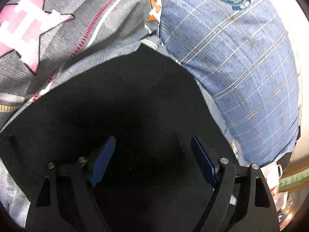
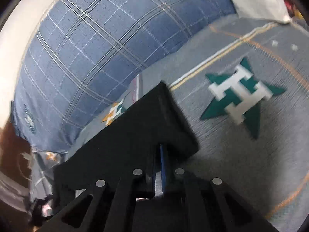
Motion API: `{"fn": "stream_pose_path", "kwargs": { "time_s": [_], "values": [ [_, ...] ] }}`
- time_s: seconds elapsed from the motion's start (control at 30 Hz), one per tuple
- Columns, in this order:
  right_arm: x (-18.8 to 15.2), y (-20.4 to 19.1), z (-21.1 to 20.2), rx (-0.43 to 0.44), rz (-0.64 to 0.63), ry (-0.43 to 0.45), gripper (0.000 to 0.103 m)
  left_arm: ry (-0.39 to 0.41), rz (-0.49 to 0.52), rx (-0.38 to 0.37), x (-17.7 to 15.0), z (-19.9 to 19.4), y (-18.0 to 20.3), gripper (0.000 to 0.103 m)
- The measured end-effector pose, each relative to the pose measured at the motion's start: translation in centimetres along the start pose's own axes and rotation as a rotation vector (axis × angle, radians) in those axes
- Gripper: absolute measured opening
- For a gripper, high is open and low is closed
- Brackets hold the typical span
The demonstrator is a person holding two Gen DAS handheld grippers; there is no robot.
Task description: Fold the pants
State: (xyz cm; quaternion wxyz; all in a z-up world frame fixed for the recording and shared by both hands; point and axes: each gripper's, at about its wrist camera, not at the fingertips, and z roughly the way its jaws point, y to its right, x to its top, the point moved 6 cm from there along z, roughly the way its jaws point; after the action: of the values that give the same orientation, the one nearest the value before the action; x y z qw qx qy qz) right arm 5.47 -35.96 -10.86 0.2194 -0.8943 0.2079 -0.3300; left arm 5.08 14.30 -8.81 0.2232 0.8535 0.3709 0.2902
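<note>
My left jaws stand wide, the left gripper (image 1: pixel 153 154) hovering over the black pants (image 1: pixel 135 106) with nothing between the blue pads (image 1: pixel 104 160). The cloth spreads flat below and ahead of my fingers, lying on the grey sheet (image 1: pixel 58 44); a blue plaid pillow (image 1: pixel 231 58) sits ahead and to the right. I judge these jaws are open to take an edge for the fold.

My right jaws are pinched nearly together, the right gripper (image 2: pixel 161 154) gripping a folded corner of the pants, which rises just ahead of my fingertips. The sheet with its green star (image 2: pixel 241 98) lies to the right, the pillow ahead-left. I likely hold this corner to carry it across.
</note>
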Motion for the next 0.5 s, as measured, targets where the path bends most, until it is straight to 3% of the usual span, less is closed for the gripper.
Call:
{"fn": "stream_pose_path", "kwargs": {
  "time_s": [0.07,0.13,0.27,0.3,0.33,0.4,0.47,0.5],
  "values": [
    [0.0,-0.8,-1.1,-0.069,-0.09,0.043,0.004,0.01,-0.003,-0.015,0.1,-0.2,0.1,0.081],
    [0.2,-1.9,-2.5,-0.104,-0.179,0.1,0.004,0.014,0.019,0.031,-0.1,0.1,0.2,0.081],
    [-0.1,-6.2,-8.4,-0.206,-0.446,0.379,0.009,0.019,0.206,0.193,-1.2,1.0,1.6,0.081],
    [-0.3,-6.7,-9.2,-0.211,-0.47,0.42,0.042,0.041,0.262,0.236,-1.5,1.0,2.1,0.081],
    [-0.6,-6.9,-9.6,-0.209,-0.488,0.441,0.103,0.077,0.332,0.282,-1.7,0.7,2.8,0.081],
    [-1.5,-6.3,-8.4,-0.197,-0.483,0.373,0.097,0.149,0.43,0.352,-1.8,0.1,3.7,0.081],
    [-1.8,-5.2,-6.7,-0.247,-0.462,0.264,0.08,0.221,0.507,0.401,-1.8,-0.6,4.5,0.081],
    [-1.7,-5.0,-6.8,-0.254,-0.461,0.268,0.076,0.245,0.531,0.415,-1.9,-0.8,4.7,0.081]
  ]
}}
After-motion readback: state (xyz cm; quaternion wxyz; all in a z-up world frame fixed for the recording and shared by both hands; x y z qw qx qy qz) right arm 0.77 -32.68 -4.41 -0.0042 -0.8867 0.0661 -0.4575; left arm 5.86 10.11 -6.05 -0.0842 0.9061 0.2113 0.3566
